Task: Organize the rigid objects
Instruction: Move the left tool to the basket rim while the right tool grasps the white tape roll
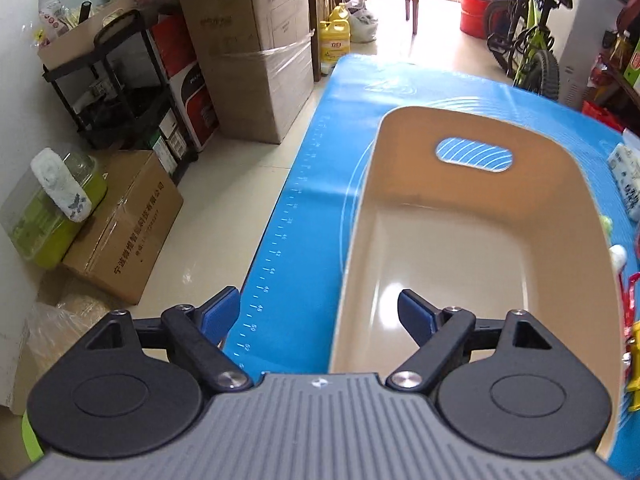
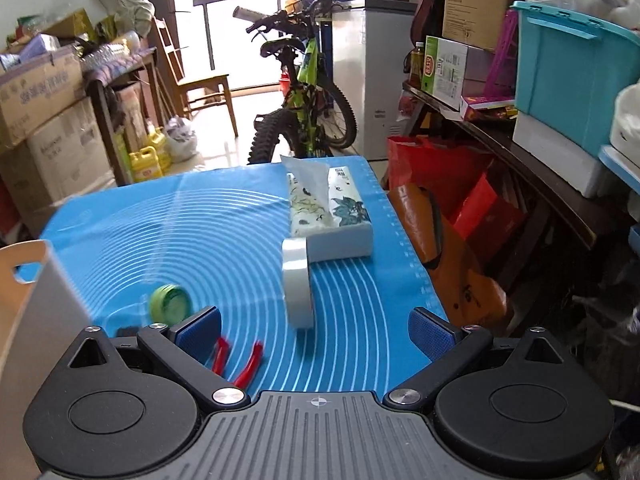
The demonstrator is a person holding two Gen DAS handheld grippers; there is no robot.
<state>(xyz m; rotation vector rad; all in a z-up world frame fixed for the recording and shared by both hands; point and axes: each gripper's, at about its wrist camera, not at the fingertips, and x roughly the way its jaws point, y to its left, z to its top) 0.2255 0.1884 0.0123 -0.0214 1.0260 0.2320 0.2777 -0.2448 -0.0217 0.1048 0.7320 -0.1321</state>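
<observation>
A beige plastic bin (image 1: 592,240) with a handle slot stands empty on the blue mat (image 1: 316,200). My left gripper (image 1: 320,312) is open and empty, hovering over the bin's near left rim. In the right wrist view my right gripper (image 2: 314,330) is open and empty above the mat (image 2: 200,224). Ahead of it a white tape roll (image 2: 297,284) stands on edge. A green round tin (image 2: 170,300) lies to the left, and red plier handles (image 2: 236,360) lie just under the left finger. The bin's corner (image 2: 36,292) shows at the left.
A tissue pack (image 2: 330,210) lies behind the tape roll. Cardboard boxes (image 1: 256,48) and a shelf stand left of the table, a bicycle (image 2: 304,96) beyond it, and red bags (image 2: 440,184) and cluttered shelves to the right. Small items lie at the mat's right edge (image 1: 628,184).
</observation>
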